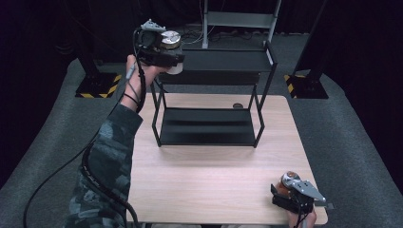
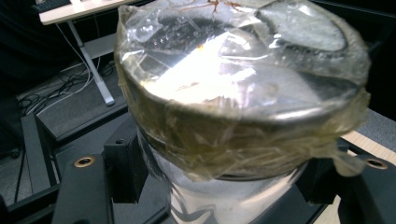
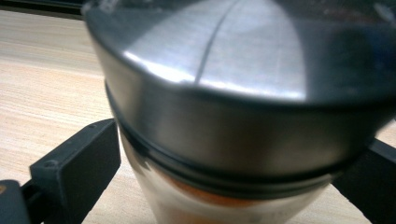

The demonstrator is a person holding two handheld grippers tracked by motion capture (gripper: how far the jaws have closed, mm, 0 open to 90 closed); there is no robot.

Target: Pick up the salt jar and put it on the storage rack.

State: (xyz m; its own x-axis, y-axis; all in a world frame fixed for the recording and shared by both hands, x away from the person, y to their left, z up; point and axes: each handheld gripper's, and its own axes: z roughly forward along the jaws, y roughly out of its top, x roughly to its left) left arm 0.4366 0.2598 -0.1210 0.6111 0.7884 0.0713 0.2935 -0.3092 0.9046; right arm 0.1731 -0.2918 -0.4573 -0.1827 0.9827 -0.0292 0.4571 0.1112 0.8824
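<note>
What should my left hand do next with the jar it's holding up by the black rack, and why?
Probably ease the left gripper forward and lower the taped jar onto the rack's top shelf. The jaws are clamped on the jar's body, the jar hangs at the shelf's left end, roughly level with it, and that shelf looks bare. The right gripper holds the second jar at the table edge.

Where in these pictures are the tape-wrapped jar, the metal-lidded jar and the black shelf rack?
tape-wrapped jar (image 2: 243, 88), left gripper view, on its taped lid.
metal-lidded jar (image 3: 243, 70), right gripper view, on its lid.
black shelf rack (image 1: 223, 61), high view, on its upper shelf.
</note>
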